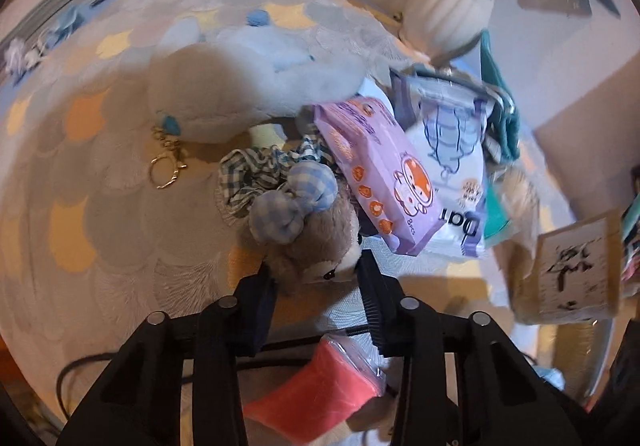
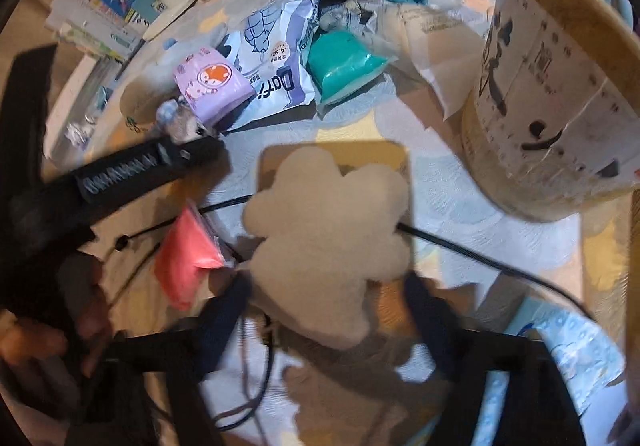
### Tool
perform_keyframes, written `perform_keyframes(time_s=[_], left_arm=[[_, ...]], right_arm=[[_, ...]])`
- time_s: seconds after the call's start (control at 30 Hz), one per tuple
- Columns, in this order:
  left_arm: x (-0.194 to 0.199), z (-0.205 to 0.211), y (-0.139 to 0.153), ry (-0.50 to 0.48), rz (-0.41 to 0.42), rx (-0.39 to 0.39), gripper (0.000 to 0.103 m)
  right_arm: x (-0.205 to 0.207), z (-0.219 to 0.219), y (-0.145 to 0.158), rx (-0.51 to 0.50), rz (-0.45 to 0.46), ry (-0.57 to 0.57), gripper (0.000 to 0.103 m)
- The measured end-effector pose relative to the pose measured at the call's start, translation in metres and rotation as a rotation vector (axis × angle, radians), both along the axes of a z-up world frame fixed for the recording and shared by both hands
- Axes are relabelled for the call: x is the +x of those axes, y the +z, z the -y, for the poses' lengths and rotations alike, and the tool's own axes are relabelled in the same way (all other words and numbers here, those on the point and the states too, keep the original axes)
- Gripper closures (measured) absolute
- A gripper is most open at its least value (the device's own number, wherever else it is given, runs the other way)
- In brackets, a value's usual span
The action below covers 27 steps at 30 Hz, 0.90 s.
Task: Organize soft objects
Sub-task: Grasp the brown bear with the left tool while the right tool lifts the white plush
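Left wrist view: the left hand-held gripper (image 1: 318,280), partly closed, pinches the brown plush bear (image 1: 316,246) near the purple wipes pack (image 1: 376,173); right wrist view: the right hand-held gripper (image 2: 328,310), half-open, brackets the beige cloud plush (image 2: 328,230) mid-surface, contact unclear.

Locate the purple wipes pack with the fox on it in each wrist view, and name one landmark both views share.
Left wrist: purple wipes pack, centre-right, lying over the white Dorfi bag.
Right wrist: purple wipes pack, upper left, left of the same bag.
Shared landmark: pink packet.
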<state>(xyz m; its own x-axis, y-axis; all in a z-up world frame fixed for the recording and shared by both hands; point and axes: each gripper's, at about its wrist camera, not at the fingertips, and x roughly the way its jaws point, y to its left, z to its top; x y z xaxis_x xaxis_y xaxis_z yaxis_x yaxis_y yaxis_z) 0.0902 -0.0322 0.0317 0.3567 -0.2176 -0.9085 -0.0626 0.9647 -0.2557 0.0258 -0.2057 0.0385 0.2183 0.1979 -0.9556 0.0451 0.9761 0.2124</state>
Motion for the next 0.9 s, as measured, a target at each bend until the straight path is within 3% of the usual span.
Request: perform_keyframes(time_s=[0.07, 0.13, 0.23, 0.3, 0.47, 0.53, 0.57, 0.6, 0.63, 0.7, 0.8, 0.83, 0.9], left_arm=[[-0.008, -0.007, 0.008, 0.024, 0.024, -0.007, 0.069], [-0.018, -0.014, 0.019, 0.041, 0.060, -0.036, 0.070], [-0.030, -0.022, 0.040, 0.049, 0.115, -0.054, 0.070], [-0.034, -0.024, 0.054, 0.048, 0.142, -0.066, 0.070], [-0.046, -0.031, 0.072, 0.071, 0.175, -0.080, 0.069], [-0.050, -0.034, 0.073, 0.080, 0.173, -0.092, 0.069], [-0.054, -0.035, 0.074, 0.082, 0.175, -0.098, 0.069], [-0.057, -0.035, 0.075, 0.082, 0.178, -0.103, 0.069], [-0.060, -0.036, 0.076, 0.083, 0.181, -0.107, 0.069], [-0.067, -0.036, 0.078, 0.087, 0.184, -0.113, 0.069], [-0.071, -0.034, 0.081, 0.090, 0.188, -0.116, 0.069], [-0.073, -0.033, 0.084, 0.088, 0.192, -0.115, 0.069], [-0.075, -0.032, 0.088, 0.081, 0.202, -0.110, 0.069]], right_arm=[[-0.007, -0.004, 0.007, 0.001, 0.047, 0.044, 0.059], [-0.013, -0.007, 0.018, -0.019, 0.096, 0.069, 0.063], [-0.017, -0.002, 0.028, 0.025, 0.128, 0.062, 0.077], [-0.017, 0.005, 0.032, 0.039, 0.139, 0.039, 0.101], [-0.017, 0.021, 0.038, 0.067, 0.144, 0.003, 0.100], [-0.020, 0.027, 0.031, 0.097, 0.136, -0.011, 0.079], [-0.019, 0.027, 0.028, 0.106, 0.124, -0.021, 0.045], [-0.018, 0.024, 0.025, 0.113, 0.111, -0.038, 0.023], [-0.017, 0.023, 0.021, 0.126, 0.096, -0.071, 0.018], [-0.015, 0.018, 0.017, 0.138, 0.086, -0.057, 0.017], [-0.008, -0.003, 0.003, 0.041, 0.062, 0.007, 0.019], [-0.006, -0.009, -0.003, 0.013, 0.054, 0.027, 0.023], [-0.008, -0.015, -0.004, -0.064, 0.087, 0.036, 0.053]])
